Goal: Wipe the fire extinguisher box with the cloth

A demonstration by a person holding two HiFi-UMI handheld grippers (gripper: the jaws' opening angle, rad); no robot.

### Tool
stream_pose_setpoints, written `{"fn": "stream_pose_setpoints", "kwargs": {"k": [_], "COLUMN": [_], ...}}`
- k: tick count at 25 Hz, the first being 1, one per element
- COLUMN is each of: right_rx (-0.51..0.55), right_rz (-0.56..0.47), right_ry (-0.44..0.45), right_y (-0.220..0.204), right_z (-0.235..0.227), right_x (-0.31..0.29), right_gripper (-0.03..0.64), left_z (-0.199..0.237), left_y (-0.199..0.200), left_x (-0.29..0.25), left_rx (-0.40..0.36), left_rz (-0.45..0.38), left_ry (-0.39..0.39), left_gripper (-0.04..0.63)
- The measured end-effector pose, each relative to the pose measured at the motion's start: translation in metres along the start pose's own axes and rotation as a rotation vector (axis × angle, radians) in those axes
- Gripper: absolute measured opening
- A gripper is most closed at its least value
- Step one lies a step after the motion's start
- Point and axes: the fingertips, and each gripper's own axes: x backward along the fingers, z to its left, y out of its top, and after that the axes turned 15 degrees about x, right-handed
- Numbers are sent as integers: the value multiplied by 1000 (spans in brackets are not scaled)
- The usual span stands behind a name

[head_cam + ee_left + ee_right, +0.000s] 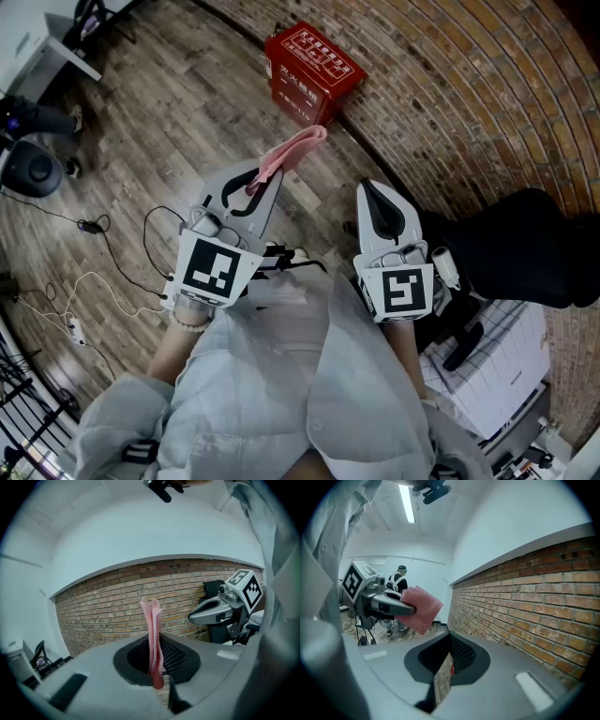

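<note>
Lettering too small to read

White print covers the lid of the red rectangular fire extinguisher box [314,70], but none is legible.

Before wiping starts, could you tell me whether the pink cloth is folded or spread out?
Folded: the cloth stands as doubled layers, seen edge-on, pinched in the left gripper.

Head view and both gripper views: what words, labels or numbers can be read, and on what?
Fire extinguisher box: white printed characters on the red lid, too small to read.
Left marker cube, right marker cube: black-and-white square patterns only, no words.
No other text shows.
</note>
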Motion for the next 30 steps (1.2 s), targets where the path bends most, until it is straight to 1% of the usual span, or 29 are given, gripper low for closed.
{"fn": "stream_pose_setpoints", "kwargs": {"k": [3, 15, 19, 30], "right_rx": [0, -4, -27, -19], "right_rz": [-2, -3, -12, -4], "right_ry": [-2, 6, -4, -37], "right_y": [0, -2, 1, 10], "right_z": [0, 1, 0, 7], "right_x": [0, -1, -3, -11], "right_gripper": [3, 3, 3, 5], "left_z": [0, 1, 4, 20], "left_y": [1, -1, 0, 6], "left_x": [0, 0, 1, 9], "left_rx": [-14, 0, 2, -12], "left_rz": [-1, -3, -6, -25], "left_ry": [-3, 4, 5, -11], "left_gripper": [11, 11, 11, 11]}}
